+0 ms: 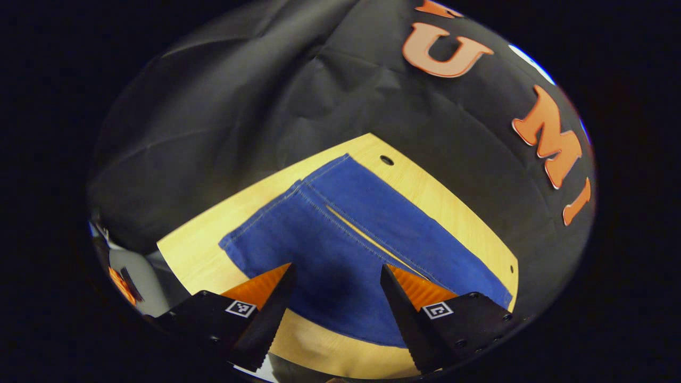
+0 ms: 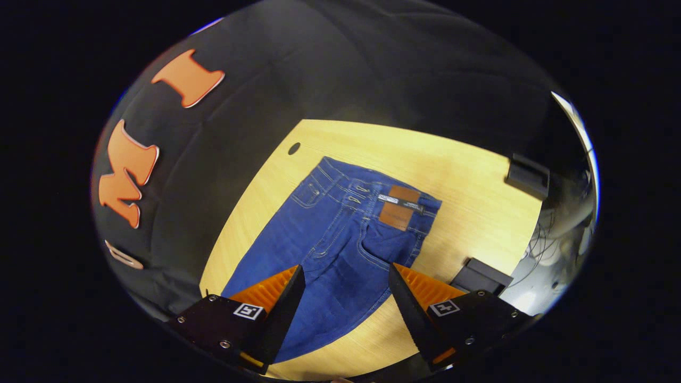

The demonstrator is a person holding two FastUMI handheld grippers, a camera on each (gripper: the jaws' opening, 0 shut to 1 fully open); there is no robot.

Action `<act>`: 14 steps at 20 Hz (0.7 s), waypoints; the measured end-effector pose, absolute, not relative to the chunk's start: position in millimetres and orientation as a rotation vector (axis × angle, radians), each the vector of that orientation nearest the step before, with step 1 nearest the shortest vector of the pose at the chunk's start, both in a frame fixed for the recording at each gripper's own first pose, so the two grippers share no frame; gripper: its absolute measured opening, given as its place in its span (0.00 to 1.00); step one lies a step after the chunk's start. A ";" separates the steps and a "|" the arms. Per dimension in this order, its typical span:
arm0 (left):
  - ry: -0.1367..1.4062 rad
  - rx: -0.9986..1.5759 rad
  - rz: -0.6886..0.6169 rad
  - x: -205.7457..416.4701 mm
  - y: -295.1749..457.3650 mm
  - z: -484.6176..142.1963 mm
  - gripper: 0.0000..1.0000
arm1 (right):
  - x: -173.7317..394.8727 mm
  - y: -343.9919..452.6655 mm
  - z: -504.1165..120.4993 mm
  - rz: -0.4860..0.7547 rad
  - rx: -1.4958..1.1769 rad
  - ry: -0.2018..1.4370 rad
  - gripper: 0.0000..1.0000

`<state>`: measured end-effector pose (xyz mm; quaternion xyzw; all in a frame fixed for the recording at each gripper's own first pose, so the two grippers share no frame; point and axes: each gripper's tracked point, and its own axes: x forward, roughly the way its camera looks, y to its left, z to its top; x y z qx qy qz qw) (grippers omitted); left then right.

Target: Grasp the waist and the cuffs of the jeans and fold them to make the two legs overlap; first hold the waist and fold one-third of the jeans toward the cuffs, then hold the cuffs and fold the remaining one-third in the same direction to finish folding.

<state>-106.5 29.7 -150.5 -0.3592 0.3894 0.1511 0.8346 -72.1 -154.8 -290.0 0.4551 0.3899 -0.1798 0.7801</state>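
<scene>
Wooden table [image 2: 479, 175] carries the jeans [image 2: 340, 239] spread flat, waist toward 12 o'clock in the right gripper view. Left gripper [image 1: 336, 287] and right gripper [image 2: 346, 290] hover wide open, holding nothing, likely positioning for cuffs and waist.

The desk [image 2: 473, 175] has a light wood-grain top. In the right gripper view, a dark round hole [image 2: 294, 148] sits near its far left corner. Two black blocks are fixed at its right edge: one [image 2: 527, 175] toward the far end, one [image 2: 481, 276] toward the near end. Thin cables [image 2: 537, 250] hang beyond that edge. In the left gripper view, the same kind of hole [image 1: 387, 160] lies near the desk's far corner, and a small dark dot [image 1: 512, 268] marks its right edge. Black cloth [image 1: 255, 96] forms the booth wall behind.
</scene>
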 end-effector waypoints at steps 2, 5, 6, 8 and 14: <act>0.844 -0.842 0.330 -108.9 24.3 -155.3 0.97 | -76.7 -159.1 -304.2 -0.405 1.025 0.871 0.98; 0.893 -0.952 0.358 -115.8 20.5 -158.5 0.98 | -79.7 -162.8 -319.4 -0.428 1.059 0.902 0.98; 0.900 -0.984 0.366 -117.6 20.7 -159.0 0.97 | -80.3 -164.5 -323.8 -0.432 1.061 0.913 0.98; 0.913 -1.050 0.389 -121.4 20.5 -162.1 0.97 | -79.9 -165.3 -333.1 -0.439 1.078 0.929 0.98; 0.926 -1.233 0.483 -129.0 32.2 -164.1 0.98 | -79.8 -170.4 -350.8 -0.464 1.120 0.957 0.98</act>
